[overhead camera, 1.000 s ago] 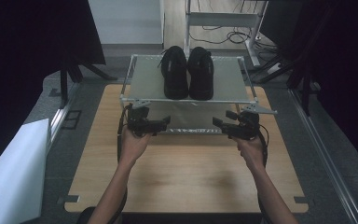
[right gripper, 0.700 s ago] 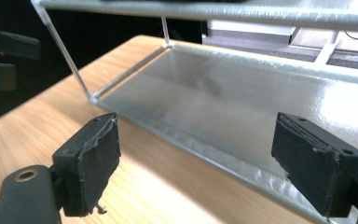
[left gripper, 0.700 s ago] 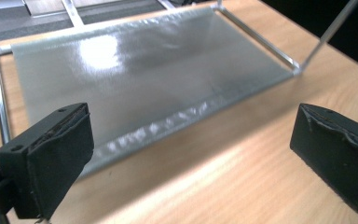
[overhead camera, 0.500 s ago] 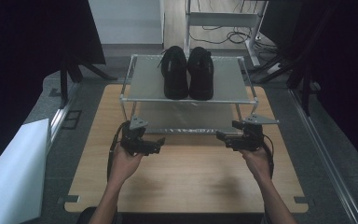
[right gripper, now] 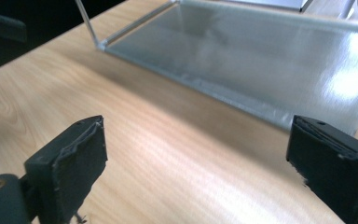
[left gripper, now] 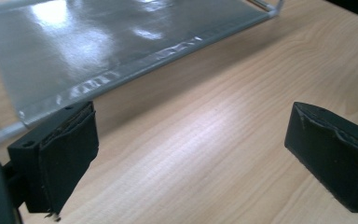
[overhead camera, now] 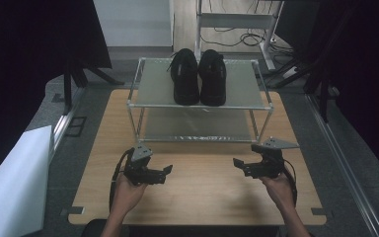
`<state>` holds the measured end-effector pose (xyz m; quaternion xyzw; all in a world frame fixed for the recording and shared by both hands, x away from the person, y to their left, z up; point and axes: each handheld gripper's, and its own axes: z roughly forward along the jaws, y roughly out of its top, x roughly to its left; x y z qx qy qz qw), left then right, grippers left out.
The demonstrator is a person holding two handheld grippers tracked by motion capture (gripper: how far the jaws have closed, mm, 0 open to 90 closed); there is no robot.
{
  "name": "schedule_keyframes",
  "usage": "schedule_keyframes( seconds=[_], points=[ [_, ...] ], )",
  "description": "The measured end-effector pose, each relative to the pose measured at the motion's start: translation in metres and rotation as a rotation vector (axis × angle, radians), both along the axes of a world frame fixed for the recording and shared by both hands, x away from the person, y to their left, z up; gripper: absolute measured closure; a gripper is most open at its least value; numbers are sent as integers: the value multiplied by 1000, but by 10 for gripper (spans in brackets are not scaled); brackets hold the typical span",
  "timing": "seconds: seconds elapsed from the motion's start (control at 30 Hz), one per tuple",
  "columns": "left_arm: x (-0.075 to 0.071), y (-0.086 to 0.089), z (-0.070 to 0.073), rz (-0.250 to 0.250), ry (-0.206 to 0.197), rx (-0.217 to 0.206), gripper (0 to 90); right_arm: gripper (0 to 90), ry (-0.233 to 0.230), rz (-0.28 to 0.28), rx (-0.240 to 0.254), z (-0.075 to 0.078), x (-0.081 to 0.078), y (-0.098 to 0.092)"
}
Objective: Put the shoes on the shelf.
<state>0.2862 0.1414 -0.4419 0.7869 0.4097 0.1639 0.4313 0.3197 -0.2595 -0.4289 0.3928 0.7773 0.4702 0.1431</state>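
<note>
Rack (overhead camera: 200, 106) released; both grippers now lower, nearer the person, jaws apart.

Left gripper (overhead camera: 167, 171) and right gripper (overhead camera: 237, 163) point toward each other, well apart, near; right jaws just opened wide, nothing between.

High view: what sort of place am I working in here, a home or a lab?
Most likely a lab or recording studio: black curtains hang at the sides, loose cables lie on the floor behind, and the shoe rack stands on a bare wooden table.
</note>
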Motion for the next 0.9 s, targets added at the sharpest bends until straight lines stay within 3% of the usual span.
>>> schedule_keyframes(
  seconds=[0.23,0.3,0.4,0.47,0.9],
  points=[
    [-7,0,-21,-11,19,-26,22,0,34,2,-18,-27,-12,-1],
    [-9,-2,-30,-12,33,-16,21,0,38,1,-58,-40,-14,-1],
    [-10,-4,-41,-15,57,4,21,0,50,6,-68,-48,-15,-1],
    [-11,-7,-50,-18,71,27,21,0,60,7,-109,-59,-16,0],
    [-9,-25,-74,-51,99,125,14,0,79,59,-206,-84,-16,10]
  ],
)
